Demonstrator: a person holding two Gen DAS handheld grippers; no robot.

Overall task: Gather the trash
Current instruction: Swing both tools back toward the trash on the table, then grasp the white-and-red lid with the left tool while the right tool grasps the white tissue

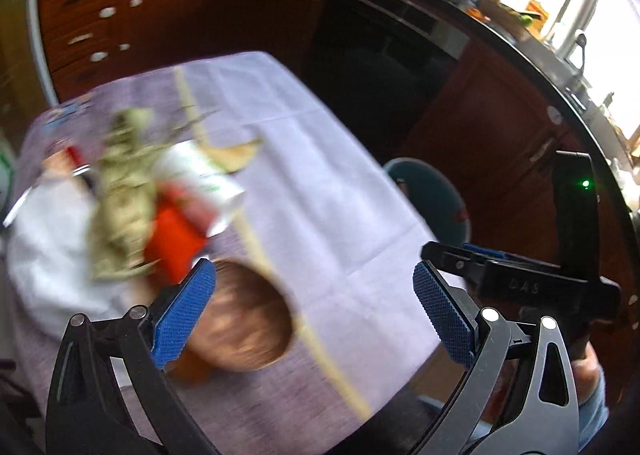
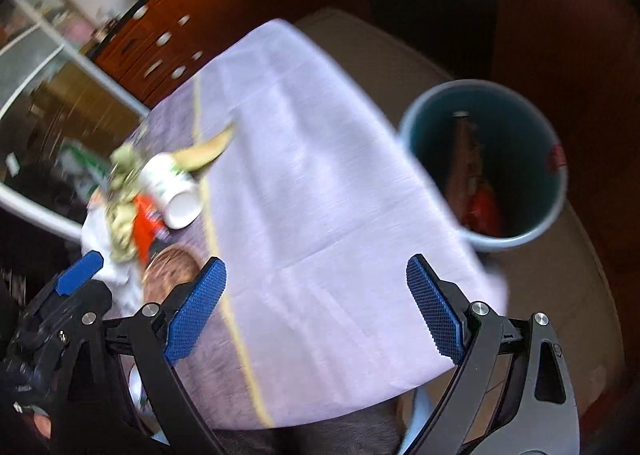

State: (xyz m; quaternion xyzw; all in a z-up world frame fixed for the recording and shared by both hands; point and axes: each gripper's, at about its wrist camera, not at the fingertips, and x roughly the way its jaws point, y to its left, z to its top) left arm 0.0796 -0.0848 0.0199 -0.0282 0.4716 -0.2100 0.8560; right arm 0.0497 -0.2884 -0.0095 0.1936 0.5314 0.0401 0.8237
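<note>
A blurred heap of trash lies at the left of the table. In it are dried greenish stalks (image 1: 120, 195), a red wrapper (image 1: 176, 239), a white cup on its side (image 1: 204, 179) and a banana peel (image 1: 236, 153). A brown round thing (image 1: 244, 319) lies nearest, by my left gripper's left finger. My left gripper (image 1: 312, 271) hangs open and empty above the cloth. My right gripper (image 2: 316, 267) is also open and empty above the cloth. To its right, on the floor beside the table, stands the teal bin (image 2: 524, 135). A brown bottle (image 2: 466, 151) and a red wrapper (image 2: 484, 207) lie inside it.
The table wears a lilac cloth (image 2: 320, 175) with a yellow stripe. A white napkin (image 2: 96, 239) lies under the heap. Dark wooden drawers (image 1: 120, 15) and cabinets stand behind the table. A glass door (image 2: 40, 95) is at the left. The floor by the bin is pale.
</note>
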